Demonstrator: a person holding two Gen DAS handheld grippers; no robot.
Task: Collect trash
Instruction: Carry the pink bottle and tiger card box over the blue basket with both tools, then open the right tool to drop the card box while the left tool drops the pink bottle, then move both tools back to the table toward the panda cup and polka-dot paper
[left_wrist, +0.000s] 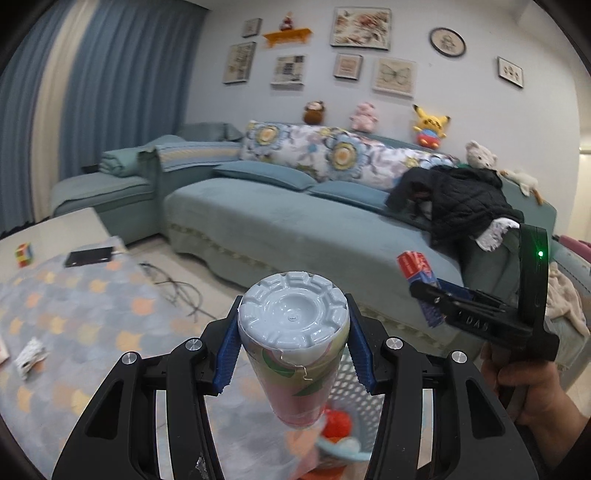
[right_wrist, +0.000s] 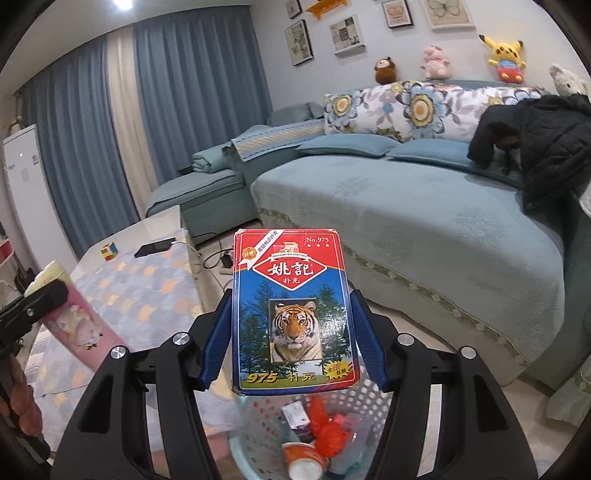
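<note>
Bottle, base-up, pinched by left gripper, w/ card box clamped edgewise in right gripper; both held over part-filled trash basket, apparently for dropping in.

A long teal fabric sofa curves along the far pale grey wall, which carries framed pictures and a small orange wooden shelf. Floral cushions line the sofa's back, and a black quilted jacket lies at its right end. Blue and cream floor-length curtains cover the left. A low table under a grey patterned cloth stands near left, on a pale tiled floor.
</note>
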